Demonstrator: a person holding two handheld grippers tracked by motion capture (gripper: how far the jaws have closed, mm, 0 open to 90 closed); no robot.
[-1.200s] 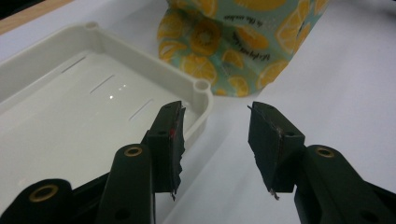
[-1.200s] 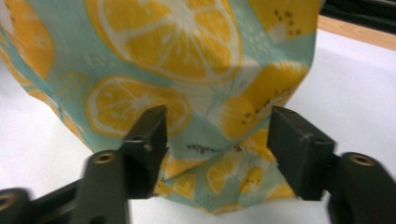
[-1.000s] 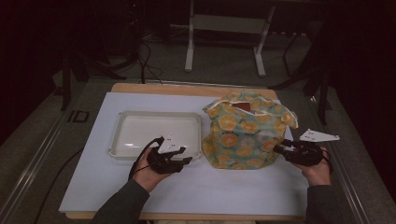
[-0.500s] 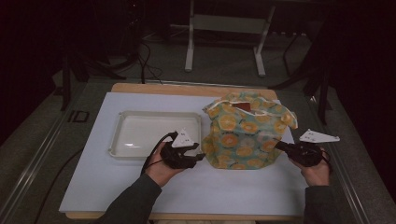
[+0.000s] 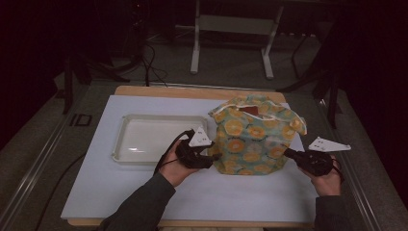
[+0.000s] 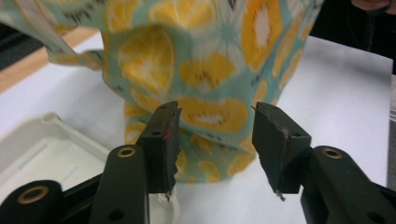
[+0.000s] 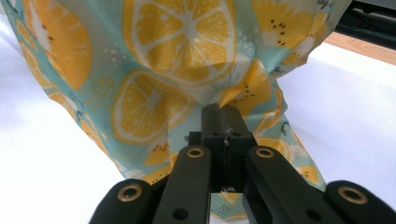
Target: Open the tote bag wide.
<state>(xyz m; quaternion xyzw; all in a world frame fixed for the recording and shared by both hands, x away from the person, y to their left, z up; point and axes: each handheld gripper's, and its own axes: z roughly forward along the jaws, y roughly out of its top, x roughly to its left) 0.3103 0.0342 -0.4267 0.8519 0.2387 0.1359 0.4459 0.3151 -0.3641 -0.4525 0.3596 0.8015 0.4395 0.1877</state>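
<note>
Right gripper clamped on a fold of the lemon-print fabric bag standing mid-table right of the white tray, left gripper jaws apart at its lower side; should close low, then pull evenly.

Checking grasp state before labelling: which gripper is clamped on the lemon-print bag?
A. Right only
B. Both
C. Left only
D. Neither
A: the right gripper is shut on a fold of the bag, while the left gripper stands open at the bag.
</note>
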